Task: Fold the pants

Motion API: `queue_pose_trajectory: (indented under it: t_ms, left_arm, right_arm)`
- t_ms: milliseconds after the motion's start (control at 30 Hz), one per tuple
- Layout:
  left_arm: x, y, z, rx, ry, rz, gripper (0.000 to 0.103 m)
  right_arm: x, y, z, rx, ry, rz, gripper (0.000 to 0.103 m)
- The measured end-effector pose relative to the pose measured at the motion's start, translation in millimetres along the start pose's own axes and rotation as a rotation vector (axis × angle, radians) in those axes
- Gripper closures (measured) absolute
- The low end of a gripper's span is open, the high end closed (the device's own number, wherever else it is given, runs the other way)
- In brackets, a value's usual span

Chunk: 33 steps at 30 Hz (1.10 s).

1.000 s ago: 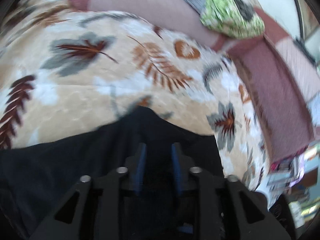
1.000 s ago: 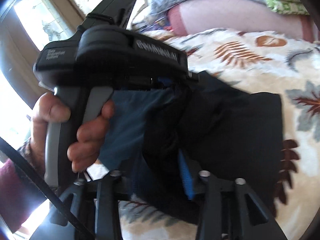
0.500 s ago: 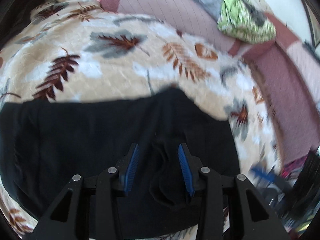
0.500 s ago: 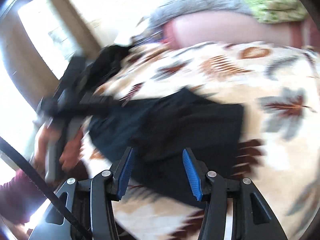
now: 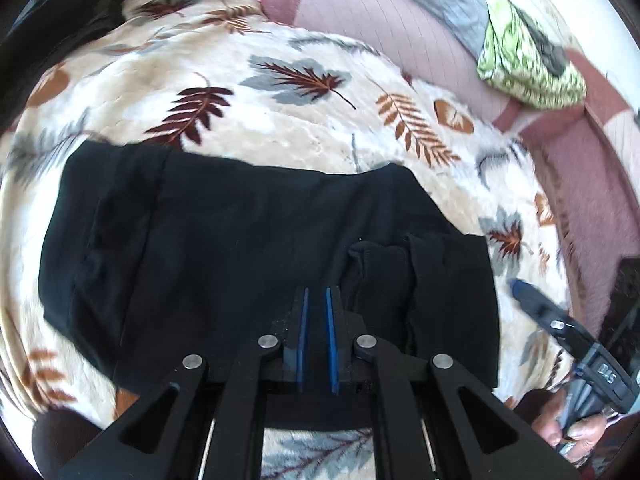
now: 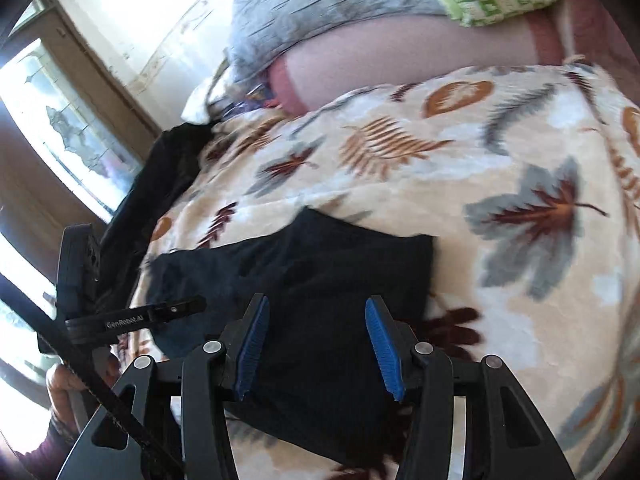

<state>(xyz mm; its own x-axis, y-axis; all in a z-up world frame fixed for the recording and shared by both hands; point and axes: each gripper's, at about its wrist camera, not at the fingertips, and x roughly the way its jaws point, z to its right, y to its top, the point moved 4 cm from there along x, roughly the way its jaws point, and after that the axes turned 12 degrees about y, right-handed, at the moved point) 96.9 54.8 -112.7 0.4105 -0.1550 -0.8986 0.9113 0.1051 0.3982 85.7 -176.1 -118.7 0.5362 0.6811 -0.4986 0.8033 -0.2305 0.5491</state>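
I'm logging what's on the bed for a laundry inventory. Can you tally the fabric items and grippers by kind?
Black pants: 1
Leaf-print blanket: 1
Green patterned cloth: 1
Grey cloth: 1
Grippers, left gripper and right gripper: 2
Total: 6

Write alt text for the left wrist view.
Black pants lie folded into a wide rectangle on a leaf-print blanket, with the left gripper above them, its blue pads nearly together and nothing visibly between them. The right gripper shows at the right edge.
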Motion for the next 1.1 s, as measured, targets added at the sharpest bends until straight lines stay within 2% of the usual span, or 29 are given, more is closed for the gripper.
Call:
queue_pose_trajectory:
  t_ms: [67, 133, 233, 267, 300, 333, 367, 400, 467, 567, 767, 900, 1000, 1067, 1100]
  left_arm:
    - [-5.1, -9.1, -1.9, -0.026, -0.017, 0.013, 0.096]
    - [-7.2, -17.8, -5.5, -0.046, -0.015, 0.023, 0.096]
    - [-7.8, -25.2, -11.3, -0.083, -0.033, 0.026, 0.095]
    - [-8.2, -27.2, -14.4, -0.093, -0.042, 0.028, 0.095]
    - [-9.4, -28.7, -17.6, -0.100, -0.049, 0.033, 0.095]
    - [-11.3, -30.8, -21.7, -0.108, -0.053, 0.043, 0.095]
    - [-12.6, -32.0, -24.7, -0.113, -0.058, 0.051, 0.095]
    - [-14.6, -32.9, -28.7, -0.121, -0.068, 0.061, 0.095]
    - [-16.5, -33.2, -34.7, -0.134, -0.084, 0.069, 0.095]
    - [-17.2, -33.2, -44.8, -0.171, -0.112, 0.072, 0.095]
    - [-24.3, -36.5, -55.1, -0.200, -0.116, 0.081, 0.095]
    - [-29.7, -37.4, -53.5, -0.197, -0.107, 0.091, 0.095]
    - [-31.5, -35.3, -50.1, -0.183, -0.095, 0.094, 0.095]
    - [-32.7, -32.0, -45.8, -0.171, -0.099, 0.094, 0.095]
    - [-33.7, -30.2, -41.8, -0.163, -0.105, 0.095, 0.095]
  right_arm:
    - [28.1, 5.6, -15.2, -0.010, 0.034, -0.079, 0.048]
    - [52.0, 6.7, -28.2, -0.044, 0.019, -0.138, 0.048]
    - [93.2, 2.1, -40.0, -0.111, -0.089, -0.228, 0.048]
    - [101.4, 0.1, -39.5, -0.120, -0.119, -0.248, 0.052]
    - [109.3, -2.6, -36.9, -0.134, -0.169, -0.269, 0.063]
    - [110.7, -3.7, -33.0, -0.137, -0.212, -0.269, 0.085]
    - [106.3, -1.9, -29.2, -0.102, -0.200, -0.245, 0.093]
    - [99.4, 0.5, -26.6, -0.057, -0.164, -0.218, 0.094]
    - [83.8, 6.3, -23.3, 0.010, -0.104, -0.160, 0.095]
    - [72.5, 12.6, -28.3, 0.050, -0.033, -0.124, 0.095]
    - [103.2, 8.8, -56.8, 0.060, 0.039, -0.181, 0.095]
    - [131.7, -5.8, -51.8, 0.094, 0.052, -0.240, 0.095]
    - [137.7, -13.3, -41.4, 0.170, 0.133, -0.275, 0.090]
    - [123.8, -6.6, -40.1, 0.225, 0.213, -0.245, 0.070]
    - [109.3, 1.1, -41.2, 0.234, 0.259, -0.206, 0.066]
